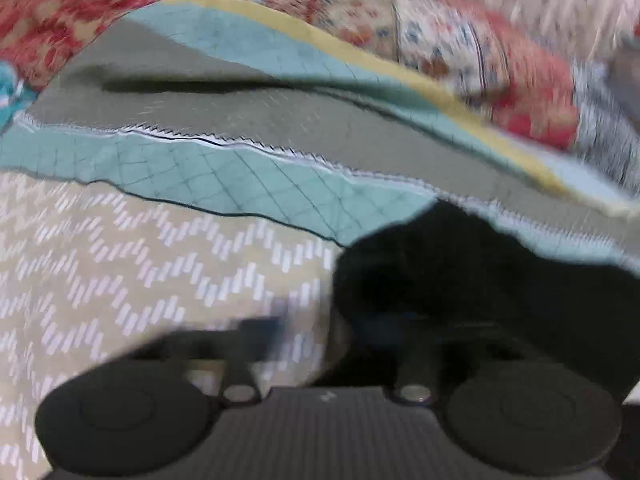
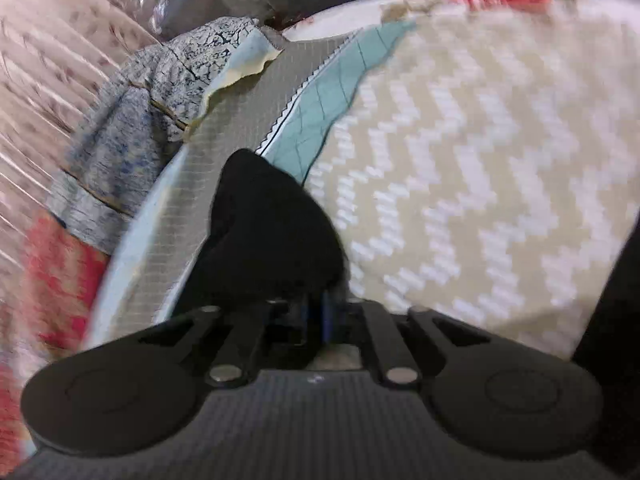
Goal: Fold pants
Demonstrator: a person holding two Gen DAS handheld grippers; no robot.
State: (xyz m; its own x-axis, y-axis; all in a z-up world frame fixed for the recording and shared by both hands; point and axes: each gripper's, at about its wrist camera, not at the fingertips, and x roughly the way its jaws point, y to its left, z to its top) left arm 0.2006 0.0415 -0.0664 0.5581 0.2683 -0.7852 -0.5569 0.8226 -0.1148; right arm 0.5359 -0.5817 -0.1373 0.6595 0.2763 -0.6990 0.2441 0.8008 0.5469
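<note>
The pants (image 1: 440,272) are black cloth, bunched in a dark mass at the lower right of the left wrist view. My left gripper (image 1: 340,320) is blurred, its jaws drawn together at the edge of that cloth, and the right finger is hidden under it. In the right wrist view a fold of the same black pants (image 2: 268,232) rises as a peak straight from my right gripper (image 2: 316,312). Its blue-edged fingers (image 2: 326,316) are pinched tight on the cloth. The rest of the pants is out of sight.
A beige bedcover with white zigzags (image 1: 140,264) (image 2: 460,180) lies under both grippers. Beyond it is a teal and grey quilt (image 1: 240,172) (image 2: 320,100) with a yellow border. A blue-white crackle-print cloth (image 2: 160,92) and red floral fabric (image 1: 80,4) lie further back.
</note>
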